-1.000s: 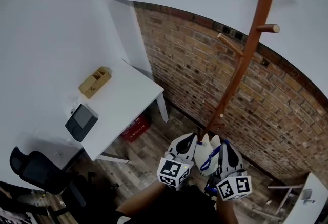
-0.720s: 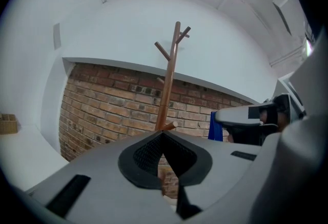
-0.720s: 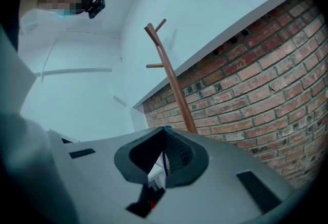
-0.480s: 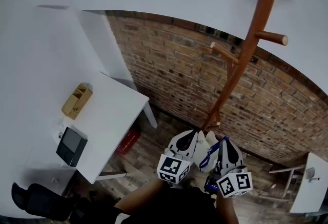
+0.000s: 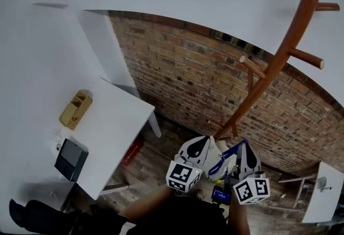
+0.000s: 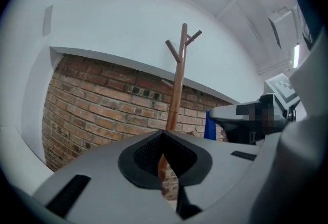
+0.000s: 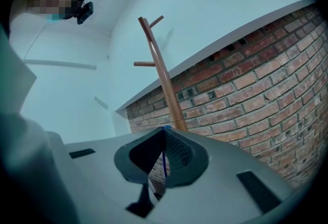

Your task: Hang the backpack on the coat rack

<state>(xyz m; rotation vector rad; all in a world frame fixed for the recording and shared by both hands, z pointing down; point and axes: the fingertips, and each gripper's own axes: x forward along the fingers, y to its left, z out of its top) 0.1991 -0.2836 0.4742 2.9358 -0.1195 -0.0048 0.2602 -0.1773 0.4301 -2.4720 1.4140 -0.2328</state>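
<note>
The brown wooden coat rack (image 5: 274,67) stands against the brick wall, its pegs high at the right. A white backpack (image 5: 216,159) with a blue strap (image 5: 231,150) hangs low between my two grippers, near the rack's foot. My right gripper (image 5: 244,145) is shut on the thin blue strap (image 7: 164,164), which shows in the slit of its jaws. My left gripper (image 5: 201,141) sits against the pack's left side; its jaws are shut and no fabric shows between them. Both gripper views look up the rack's pole (image 6: 178,84) (image 7: 161,79).
A brick wall (image 5: 199,83) runs behind the rack under white plaster. At the left stands a white desk (image 5: 115,126) with a wooden organiser (image 5: 74,109) and a black device (image 5: 70,158). Below it are a red crate (image 5: 131,152) and a black chair (image 5: 37,218). A small white table (image 5: 322,191) is at the far right.
The rack has slid to the right and the desk farther left in the head view. Both grippers stay low with the pack. The blue strap shows more by the right gripper.
</note>
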